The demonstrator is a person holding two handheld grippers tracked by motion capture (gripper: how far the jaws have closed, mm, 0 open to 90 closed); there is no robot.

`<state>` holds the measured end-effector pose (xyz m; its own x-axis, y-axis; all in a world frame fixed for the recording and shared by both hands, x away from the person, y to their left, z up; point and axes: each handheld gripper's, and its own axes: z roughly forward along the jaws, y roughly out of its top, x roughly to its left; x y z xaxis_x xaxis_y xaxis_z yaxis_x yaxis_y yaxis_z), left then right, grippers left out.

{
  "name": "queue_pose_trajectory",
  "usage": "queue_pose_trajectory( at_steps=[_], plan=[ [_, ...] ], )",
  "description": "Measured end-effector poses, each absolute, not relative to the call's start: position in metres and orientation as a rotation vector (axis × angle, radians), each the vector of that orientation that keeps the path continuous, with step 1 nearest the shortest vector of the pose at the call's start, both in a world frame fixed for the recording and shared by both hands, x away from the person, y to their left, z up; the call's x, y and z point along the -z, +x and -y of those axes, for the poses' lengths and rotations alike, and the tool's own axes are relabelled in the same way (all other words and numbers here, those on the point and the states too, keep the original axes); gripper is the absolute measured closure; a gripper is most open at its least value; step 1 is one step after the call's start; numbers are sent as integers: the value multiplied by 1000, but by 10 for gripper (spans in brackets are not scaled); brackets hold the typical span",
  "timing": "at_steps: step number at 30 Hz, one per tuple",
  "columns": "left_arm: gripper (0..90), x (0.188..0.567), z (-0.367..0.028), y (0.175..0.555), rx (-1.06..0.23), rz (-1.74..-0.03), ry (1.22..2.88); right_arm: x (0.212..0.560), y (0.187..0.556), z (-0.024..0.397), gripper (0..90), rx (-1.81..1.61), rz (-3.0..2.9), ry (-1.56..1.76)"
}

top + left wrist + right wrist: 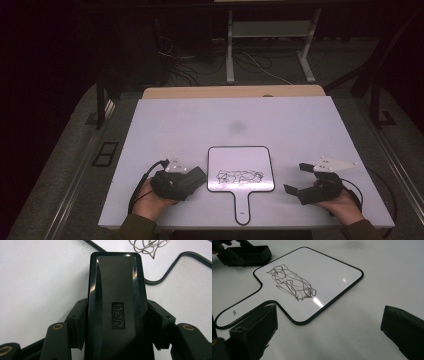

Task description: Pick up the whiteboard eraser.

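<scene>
Small whiteboard paddle (240, 175) with a scribble (239, 176) lies flat mid-table (300, 130) between 2 grippers, left gripper (192, 178) clamped on a black eraser (116, 307) just beside its edge, right gripper (296, 179) spread wide, empty; board looks light, stiff, slick, so grab its handle (242, 207).

White table (300, 125), scribbled paddle whiteboard (241, 170) on it

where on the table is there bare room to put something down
Free: the whole far half of the table, beyond the whiteboard paddle. Crowded: the near edge, where the left gripper holds a black eraser beside the paddle, and the open right gripper flanks its other side.
</scene>
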<state>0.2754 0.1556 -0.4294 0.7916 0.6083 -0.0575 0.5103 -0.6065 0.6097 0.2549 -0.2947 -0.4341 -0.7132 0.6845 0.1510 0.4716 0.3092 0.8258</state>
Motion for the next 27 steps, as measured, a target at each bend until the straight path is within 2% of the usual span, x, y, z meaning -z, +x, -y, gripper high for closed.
queue_pose_trajectory(
  at_steps=[27],
  plan=[
    [396, 411, -166, 283, -185, -778, 2300, 434, 255, 295, 0, -1370, -2341, 1065]
  ],
)
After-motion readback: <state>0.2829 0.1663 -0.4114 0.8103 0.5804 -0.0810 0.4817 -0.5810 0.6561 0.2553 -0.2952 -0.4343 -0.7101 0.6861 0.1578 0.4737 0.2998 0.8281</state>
